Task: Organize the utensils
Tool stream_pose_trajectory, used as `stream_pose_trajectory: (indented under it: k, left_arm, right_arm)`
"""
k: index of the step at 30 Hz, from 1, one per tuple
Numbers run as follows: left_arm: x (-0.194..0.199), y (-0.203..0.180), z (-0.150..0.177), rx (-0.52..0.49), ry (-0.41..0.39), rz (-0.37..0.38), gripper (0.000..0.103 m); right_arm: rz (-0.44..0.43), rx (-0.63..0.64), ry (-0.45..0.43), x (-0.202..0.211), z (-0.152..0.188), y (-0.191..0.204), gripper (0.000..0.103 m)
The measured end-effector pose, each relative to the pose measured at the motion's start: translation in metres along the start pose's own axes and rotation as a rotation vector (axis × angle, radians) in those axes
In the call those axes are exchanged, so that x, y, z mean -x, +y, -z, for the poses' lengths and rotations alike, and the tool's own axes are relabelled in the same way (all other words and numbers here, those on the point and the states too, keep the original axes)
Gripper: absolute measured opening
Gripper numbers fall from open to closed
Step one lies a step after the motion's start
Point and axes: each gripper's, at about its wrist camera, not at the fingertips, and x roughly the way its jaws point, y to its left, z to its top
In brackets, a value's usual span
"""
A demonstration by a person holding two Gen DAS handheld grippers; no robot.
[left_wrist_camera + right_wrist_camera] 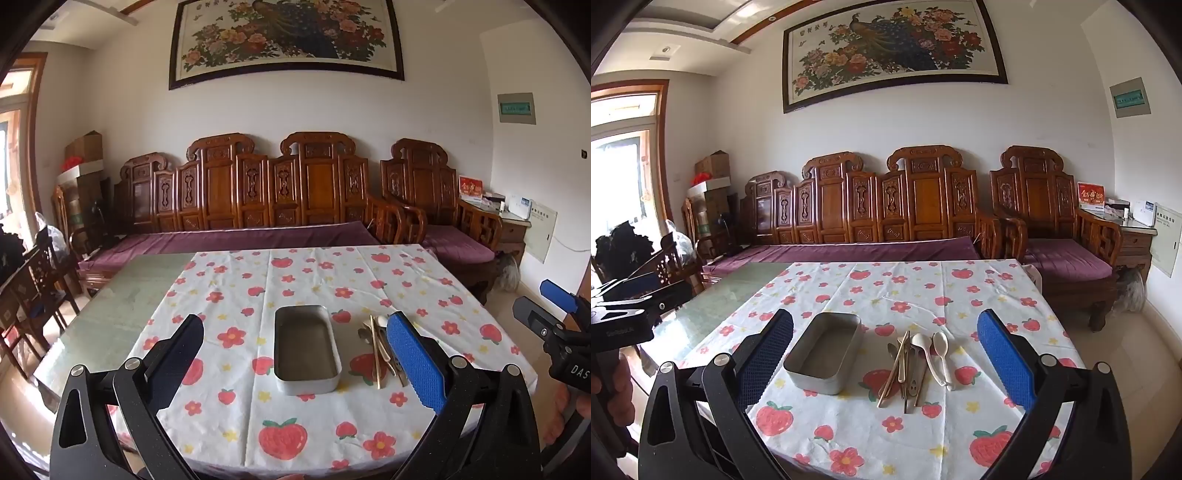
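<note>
An empty metal box (306, 349) (825, 352) sits on the strawberry tablecloth (258, 417) (886, 435). To its right lies a pile of utensils (916, 363) (378, 347): wooden chopsticks, metal spoons and two white spoons (938, 350). My left gripper (295, 363) is open and empty, held above the table's near edge with the box between its fingers. My right gripper (884, 363) is open and empty, held back from the pile. The right gripper also shows at the right edge of the left wrist view (557, 317).
The cloth covers the right part of a glass-topped table (122, 295) (713, 306). A carved wooden sofa (258, 206) with purple cushions stands behind it. Wooden chairs stand at the left (33, 288).
</note>
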Motion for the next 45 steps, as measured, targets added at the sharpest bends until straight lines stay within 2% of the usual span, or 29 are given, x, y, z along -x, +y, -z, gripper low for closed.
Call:
stream_pose_trajectory:
  k: [15,27,45]
  left_arm:
    - [0.0,0.0,0.0,0.004,-0.003,0.005,0.096]
    - [0.01,-0.003,-0.016,0.007,-0.011,0.014,0.096]
    - [0.01,-0.004,-0.013,0.009,-0.017,0.014,0.096]
  right_arm:
    - [0.006,-0.002,-0.002,0.001,0.002,-0.004,0.1]
    - [0.011,-0.008,-0.007,0.008,-0.004,-0.003,0.1]
    - [0.013,-0.012,-0.007,0.009,-0.005,-0.006,0.1]
